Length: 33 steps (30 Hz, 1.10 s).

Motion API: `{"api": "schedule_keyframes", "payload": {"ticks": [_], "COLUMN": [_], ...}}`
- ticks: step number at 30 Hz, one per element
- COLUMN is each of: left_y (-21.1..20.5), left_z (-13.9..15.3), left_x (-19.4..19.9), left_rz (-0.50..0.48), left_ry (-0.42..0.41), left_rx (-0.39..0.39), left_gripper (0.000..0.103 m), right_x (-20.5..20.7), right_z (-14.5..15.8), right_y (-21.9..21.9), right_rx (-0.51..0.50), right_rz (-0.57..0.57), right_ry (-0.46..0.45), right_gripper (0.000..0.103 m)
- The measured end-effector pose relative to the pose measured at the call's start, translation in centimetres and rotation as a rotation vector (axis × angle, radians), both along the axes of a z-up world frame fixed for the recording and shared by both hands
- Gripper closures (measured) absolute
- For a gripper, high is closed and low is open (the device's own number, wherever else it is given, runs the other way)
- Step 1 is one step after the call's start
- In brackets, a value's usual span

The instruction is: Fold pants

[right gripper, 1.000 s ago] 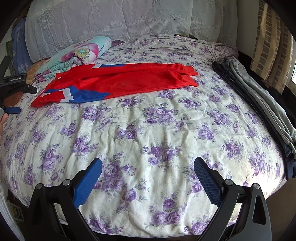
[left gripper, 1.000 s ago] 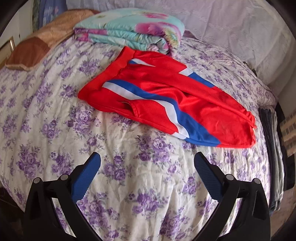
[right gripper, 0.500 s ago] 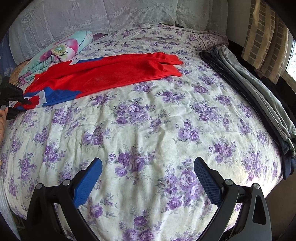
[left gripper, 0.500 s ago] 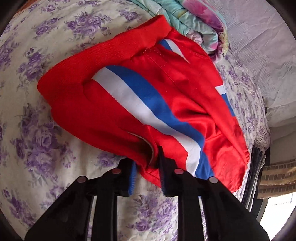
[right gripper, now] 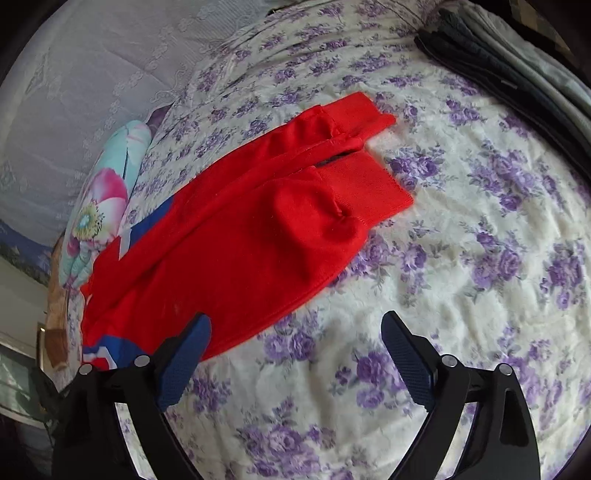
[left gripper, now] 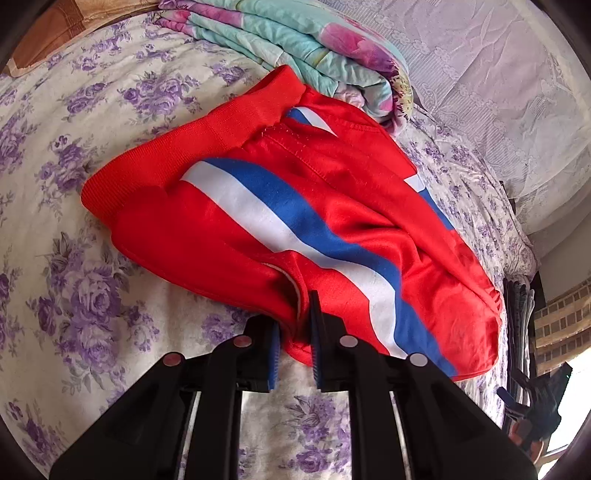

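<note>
Red pants (left gripper: 229,236) with a white and blue side stripe lie across the flowered bed. In the left wrist view their waistband is at the upper left. My left gripper (left gripper: 295,332) is shut on a fold of the near red edge by the pocket. In the right wrist view the two ribbed leg cuffs of the pants (right gripper: 258,221) point to the upper right. My right gripper (right gripper: 295,354) is open and empty, just above the bed at the near edge of the lower leg, its left finger (right gripper: 184,354) over the red cloth.
A folded flowered quilt (left gripper: 295,44) lies just behind the waistband. White lace pillows (right gripper: 74,74) line the head of the bed. Folded dark and grey clothes (right gripper: 517,55) lie along the bed's far edge. A brown cushion (left gripper: 55,33) is at the top left.
My left gripper closed in on the pants' near edge and shut on it. My right gripper moved left and forward across the bed to the pants' legs, staying open.
</note>
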<state>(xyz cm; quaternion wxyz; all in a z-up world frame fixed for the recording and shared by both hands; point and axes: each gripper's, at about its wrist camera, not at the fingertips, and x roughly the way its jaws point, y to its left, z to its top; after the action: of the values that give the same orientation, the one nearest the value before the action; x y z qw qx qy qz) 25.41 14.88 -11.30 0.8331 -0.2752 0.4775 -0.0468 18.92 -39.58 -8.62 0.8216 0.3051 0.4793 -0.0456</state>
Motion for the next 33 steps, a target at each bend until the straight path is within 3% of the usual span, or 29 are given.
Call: {"api": "schedule_keyframes", "payload": {"ticks": [4,6,7,10,17,24,28,31,33], "left_y": [0.1,0.0,-0.1,-0.2,-1.5,-1.5,-1.6,-2.3,-2.1], "left_z": [-0.2,-0.2,-0.2,0.0,2.0,3.5,2.8,0.4,0.6], "left_x": [0.1,0.1,0.2,0.0,-2.2,-7.3,-8.9,-7.6,-8.0], "left_rz": [-0.012,-0.015,-0.016,-0.017,-0.01,-0.026,-0.049,-0.078,-0.089], "left_ry": [0.0,-0.002,-0.001,-0.015,-0.092,-0.123,-0.089,0.016,0.002], "left_rx": [-0.015,-0.002,0.004,0.02,0.079,0.004,0.004,0.053,0.059], "left_gripper": [0.09,0.09,0.09,0.091,0.093,0.093,0.093,0.089,0.084], "right_x": [3.3,3.5,3.7,2.5,-1.0,-6.0,-8.0,-7.6,-7.9], "right_z": [-2.6,-2.4,-2.6,-2.7,-1.6,0.3,-0.7,-3.7,-3.7], "right_y": [0.1,0.3,0.1,-1.3,-1.8,-2.5,-2.7,-2.6,-2.6], "right_rx": [0.029,-0.017,0.022,0.13,0.093,0.032,0.041,0.035,0.034], "right_rz": [-0.033,-0.057,-0.047,-0.107,-0.1,-0.063,-0.062,-0.062,-0.056], "right_ry": [0.071,0.033,0.014,-0.04,-0.038,-0.061,-0.039,0.031,0.007], "right_gripper": [0.033,0.066,0.097,0.097,0.097,0.097,0.096,0.091,0.088]}}
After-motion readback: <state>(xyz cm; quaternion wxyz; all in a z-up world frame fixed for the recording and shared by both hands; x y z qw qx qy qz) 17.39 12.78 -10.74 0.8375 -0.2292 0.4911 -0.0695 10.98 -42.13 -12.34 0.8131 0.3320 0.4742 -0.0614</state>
